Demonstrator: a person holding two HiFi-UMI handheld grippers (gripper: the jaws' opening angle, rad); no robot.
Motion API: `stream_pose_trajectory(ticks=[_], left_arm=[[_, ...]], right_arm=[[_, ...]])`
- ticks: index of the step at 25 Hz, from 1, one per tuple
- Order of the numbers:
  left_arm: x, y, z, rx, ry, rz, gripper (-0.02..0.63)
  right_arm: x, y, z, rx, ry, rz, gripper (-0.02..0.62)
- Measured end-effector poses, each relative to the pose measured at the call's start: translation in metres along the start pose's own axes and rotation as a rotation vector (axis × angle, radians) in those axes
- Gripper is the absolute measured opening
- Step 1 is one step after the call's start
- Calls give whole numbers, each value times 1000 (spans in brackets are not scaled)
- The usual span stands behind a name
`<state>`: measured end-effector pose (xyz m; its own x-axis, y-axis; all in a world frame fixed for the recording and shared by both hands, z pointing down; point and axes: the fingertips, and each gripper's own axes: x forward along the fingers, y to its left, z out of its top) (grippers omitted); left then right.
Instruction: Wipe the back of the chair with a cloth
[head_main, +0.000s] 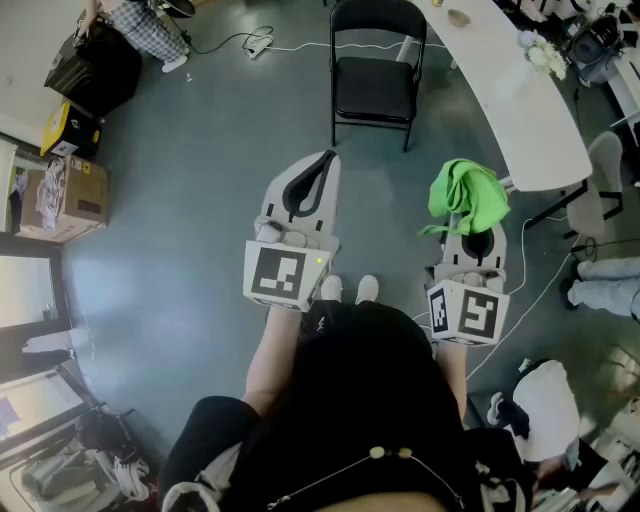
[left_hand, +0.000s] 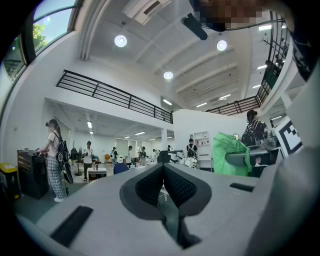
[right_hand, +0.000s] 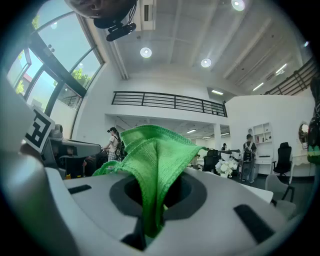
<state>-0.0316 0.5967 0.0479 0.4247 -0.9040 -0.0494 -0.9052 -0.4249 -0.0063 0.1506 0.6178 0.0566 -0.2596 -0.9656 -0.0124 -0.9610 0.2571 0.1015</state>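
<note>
The chair (head_main: 374, 90) stands on the grey floor (head_main: 200, 170) with its seat turned towards the person. Its backrest is on the far side and looks untouched, so I'd say the wiping hasn't begun.

The green cloth (head_main: 466, 195) is well short of the chair and a little to its right, bunched up in the right hand-held gripper (head_main: 476, 243). The jaws are pinched on one fold and the rest stands up loose above them. That leaves plenty of free fabric to press flat on the backrest.

The left hand-held gripper (head_main: 322, 165) is level with it on the near side of the chair. Its jaws are closed together with nothing between them. It looks spare for now, perhaps kept ready to steady the frame.

Both point straight at the chair, which fits an approach.

A long white table (head_main: 520, 110) runs just beside the chair's right side.
</note>
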Motion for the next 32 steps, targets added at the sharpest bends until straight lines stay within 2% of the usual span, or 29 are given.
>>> stream_pose_trajectory(ticks=[15,18,26,32], left_arm=[[4,-2,-2,10,5,7,5],[5,-4,-6,13,12,14,5],[17,-11,-13,10,18,35,5],[30,-30,-26,17,52,60,5]], right_arm=[[1,-10,-1,24,-1,1,43],[-1,-18,-2,71,-12,6,43],[-5,-40,-11,75,-12,11,43],[-10,-72,-26,119,-2,31,43]])
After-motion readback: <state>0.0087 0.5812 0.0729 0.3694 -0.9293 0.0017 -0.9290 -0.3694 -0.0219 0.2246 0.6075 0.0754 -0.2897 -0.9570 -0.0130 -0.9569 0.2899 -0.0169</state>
